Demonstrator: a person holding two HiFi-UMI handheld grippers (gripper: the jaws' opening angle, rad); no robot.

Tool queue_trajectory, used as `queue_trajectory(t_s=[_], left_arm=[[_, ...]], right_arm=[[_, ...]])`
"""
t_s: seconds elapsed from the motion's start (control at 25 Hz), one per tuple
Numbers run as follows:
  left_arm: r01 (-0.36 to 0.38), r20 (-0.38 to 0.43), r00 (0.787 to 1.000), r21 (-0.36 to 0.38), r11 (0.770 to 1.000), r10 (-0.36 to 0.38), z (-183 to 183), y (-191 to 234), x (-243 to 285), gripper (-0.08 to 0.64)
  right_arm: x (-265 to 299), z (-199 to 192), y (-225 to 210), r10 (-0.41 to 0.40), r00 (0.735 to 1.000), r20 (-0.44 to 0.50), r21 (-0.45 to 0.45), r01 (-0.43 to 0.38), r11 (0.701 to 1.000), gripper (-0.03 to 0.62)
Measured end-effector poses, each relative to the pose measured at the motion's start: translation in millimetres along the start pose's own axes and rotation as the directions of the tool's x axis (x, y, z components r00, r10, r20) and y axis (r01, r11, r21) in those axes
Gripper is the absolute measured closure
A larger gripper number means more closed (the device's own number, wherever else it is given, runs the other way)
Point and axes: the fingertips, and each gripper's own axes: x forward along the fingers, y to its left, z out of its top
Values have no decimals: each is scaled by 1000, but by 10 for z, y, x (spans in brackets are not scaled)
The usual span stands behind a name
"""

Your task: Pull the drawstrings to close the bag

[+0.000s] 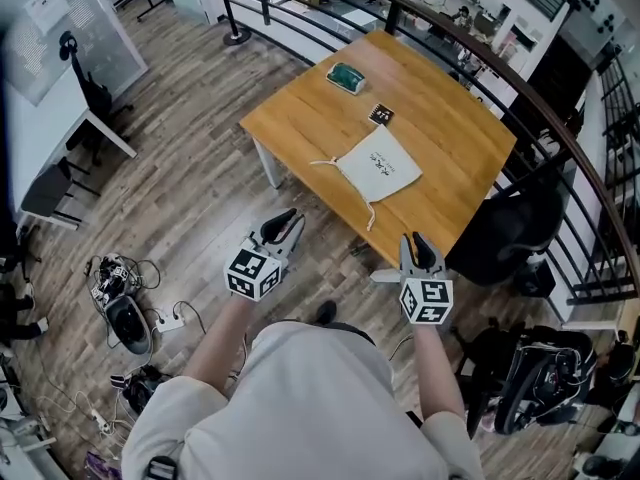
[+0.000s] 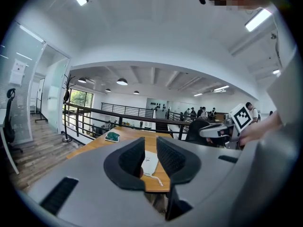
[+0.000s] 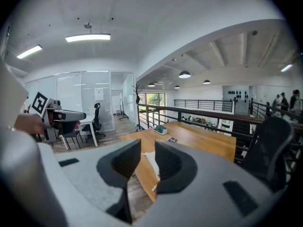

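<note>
Two grippers: both are hovering over the wooden floor, short of the table's near edge and well apart from the bag.
Left gripper point(image 1: 285, 224): it is pointing toward the table; its own view shows the jaws sitting a little apart, gripping nothing, with the bag showing far off through the gap.
Right gripper point(image 1: 419, 245): it is hanging level with the left one, just beside the table's near corner; its jaws are parted too and are holding nothing.
Bag point(image 1: 380, 165): a cream cloth bag is lying flat on the table, toward the side nearest the person, with small dark print on its upper face.
Drawstrings point(image 1: 322, 162): one cord is trailing off to the left across the tabletop, while the other is running down to the near edge; neither gripper is touching them.
Table point(image 1: 460, 138): the square wooden top is sitting cornerwise to the person, beside a dark curved railing.
Green object point(image 1: 347, 78): it is resting at the far side of the table, well apart from the bag.
Black card point(image 1: 380, 114): it is lying between the green object and the bag.
Office chair point(image 1: 510, 233): it is standing at the table's right side.
</note>
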Motion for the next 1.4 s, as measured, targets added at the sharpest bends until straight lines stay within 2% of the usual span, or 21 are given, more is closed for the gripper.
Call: queue_trajectory(t_s=[0.32, 0.84, 1.04, 1.4], left_arm=[[-28, 1, 1000, -22, 999, 28, 35, 4, 362, 488], [-21, -3, 1000, -31, 999, 21, 113, 204, 745, 488], [13, -1, 1000, -42, 999, -13, 197, 438, 969, 489], [115, -56, 992, -17, 993, -116, 211, 905, 1466, 489]], right_arm=[[288, 46, -277, 47, 999, 4, 18, -47, 999, 514], [653, 152, -501, 52, 999, -9, 38, -52, 998, 514], [865, 230, -545, 21, 1000, -13, 45, -20, 999, 514], [1351, 284, -603, -69, 996, -55, 76, 73, 994, 514]])
